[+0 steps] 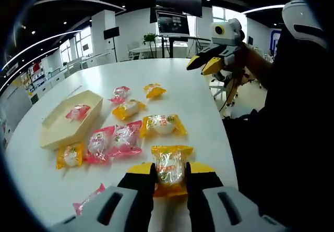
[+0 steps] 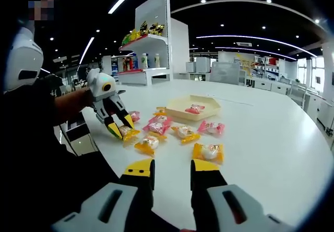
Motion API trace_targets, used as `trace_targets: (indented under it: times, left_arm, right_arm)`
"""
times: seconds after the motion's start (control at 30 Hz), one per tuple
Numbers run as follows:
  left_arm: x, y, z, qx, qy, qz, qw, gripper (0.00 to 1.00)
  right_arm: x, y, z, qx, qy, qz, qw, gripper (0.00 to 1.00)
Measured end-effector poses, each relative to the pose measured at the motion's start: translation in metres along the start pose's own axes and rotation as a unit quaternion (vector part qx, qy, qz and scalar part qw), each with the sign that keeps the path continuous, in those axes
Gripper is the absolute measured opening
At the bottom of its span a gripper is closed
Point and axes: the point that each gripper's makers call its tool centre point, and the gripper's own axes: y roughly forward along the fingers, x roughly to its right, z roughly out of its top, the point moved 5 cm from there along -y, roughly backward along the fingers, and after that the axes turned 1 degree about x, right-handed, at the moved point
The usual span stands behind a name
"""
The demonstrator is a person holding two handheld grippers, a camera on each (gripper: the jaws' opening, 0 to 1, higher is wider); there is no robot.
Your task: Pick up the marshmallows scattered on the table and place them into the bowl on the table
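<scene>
**Marshmallow in the left jaws, bowl waiting across the table**

Your left gripper has its two yellow-tipped black fingers pressed against either side of a yellow-wrapped marshmallow packet near the table's edge. The jaws bracket the plump middle, not the crinkled ends, which looks like the surer hold, since the wrapper ends would likely slip. The right gripper view sees the same gripper tilted down onto that packet. Whether the packet is off the surface yet, I cannot tell.

Your right gripper hovers with its fingers spread and nothing between them, held back over the round white table; from the left gripper view it hangs high above the far edge. Kept there, it stays clear of the working arm.

The shallow cream-coloured rectangular bowl sits beyond the pile and already holds one pink-wrapped marshmallow. Between you and it lie loose packets, pink and yellow, close together and some touching. I judge the task barely begun. Carry your load over the cluster, not through it, or you may scatter the rest.
</scene>
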Motion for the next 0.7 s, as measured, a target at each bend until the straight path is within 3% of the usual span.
trace_targets:
  times: [0.7]
  left_arm:
    - [-0.012,-0.006,0.019,0.022,-0.019,0.019,0.9994,0.24]
  right_arm:
    - [-0.001,0.001,0.000,-0.001,-0.001,0.003,1.0000,0.28]
